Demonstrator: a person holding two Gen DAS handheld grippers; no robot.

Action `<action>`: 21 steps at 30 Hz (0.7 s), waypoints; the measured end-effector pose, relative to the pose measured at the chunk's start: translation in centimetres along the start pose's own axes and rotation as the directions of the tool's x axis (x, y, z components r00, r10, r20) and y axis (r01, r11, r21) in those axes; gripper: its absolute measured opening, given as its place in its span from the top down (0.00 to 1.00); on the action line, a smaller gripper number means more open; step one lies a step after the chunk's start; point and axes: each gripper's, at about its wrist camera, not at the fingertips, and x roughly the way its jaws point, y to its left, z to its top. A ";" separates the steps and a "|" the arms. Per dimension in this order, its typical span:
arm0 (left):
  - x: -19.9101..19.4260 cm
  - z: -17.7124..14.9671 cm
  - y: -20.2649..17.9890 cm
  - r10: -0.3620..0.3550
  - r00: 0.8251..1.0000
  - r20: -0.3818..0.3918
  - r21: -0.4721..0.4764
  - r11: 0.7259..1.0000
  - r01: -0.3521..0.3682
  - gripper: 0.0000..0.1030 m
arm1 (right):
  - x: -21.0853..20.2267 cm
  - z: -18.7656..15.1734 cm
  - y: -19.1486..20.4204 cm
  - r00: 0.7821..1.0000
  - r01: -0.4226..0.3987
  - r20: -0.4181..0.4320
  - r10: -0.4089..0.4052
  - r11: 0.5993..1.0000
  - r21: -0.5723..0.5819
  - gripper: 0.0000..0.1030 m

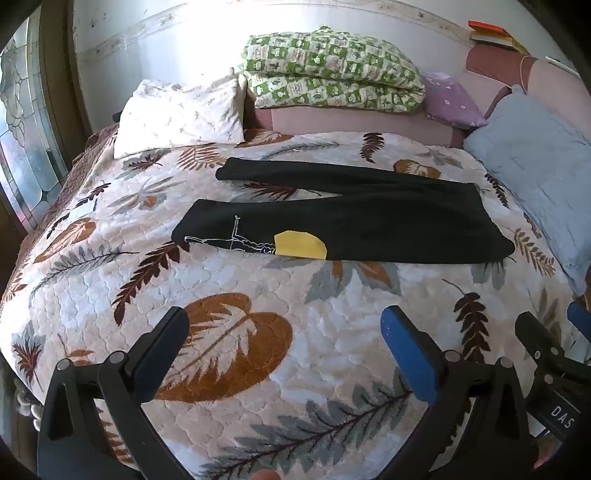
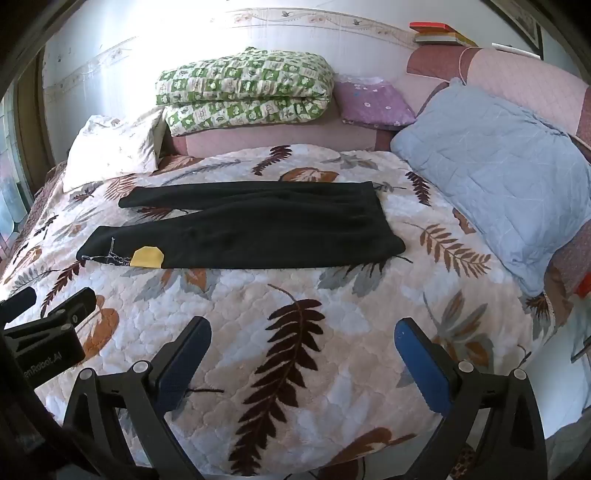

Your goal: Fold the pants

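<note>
Black pants (image 1: 369,218) lie flat on the leaf-patterned bedspread (image 1: 240,295), legs spread apart pointing left, waist at the right. The near leg has a yellow patch (image 1: 300,244) and white line art. They also show in the right wrist view (image 2: 258,229) with the yellow patch (image 2: 147,257). My left gripper (image 1: 284,325) is open and empty, above the bedspread, well short of the pants. My right gripper (image 2: 301,334) is open and empty, also short of the pants. The right gripper's fingers (image 1: 532,332) show at the right edge of the left wrist view.
A white pillow (image 1: 181,114) lies at the back left, a folded green quilt (image 1: 328,70) at the back, a purple pillow (image 1: 454,99) and a blue pillow (image 1: 535,173) at the right. A window (image 1: 22,140) is at the left. Books (image 2: 439,35) rest on the headboard.
</note>
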 end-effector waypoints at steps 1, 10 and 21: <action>0.0 0.0 0.0 0.002 1.000 0.002 0.002 1.000 -0.002 0.00 | 0.1 0.0 0.0 1.000 0.001 -0.004 -0.001 1.000 0.000 0.03; 0.7 -0.2 0.5 -0.013 1.000 -0.001 -0.016 1.000 0.013 0.00 | 0.2 0.0 0.3 1.000 0.006 -0.009 -0.006 1.000 -0.005 0.03; 0.2 0.1 0.8 -0.005 1.000 0.022 -0.017 1.000 0.005 0.00 | 0.2 0.3 0.2 1.000 -0.001 0.006 0.001 1.000 -0.008 0.03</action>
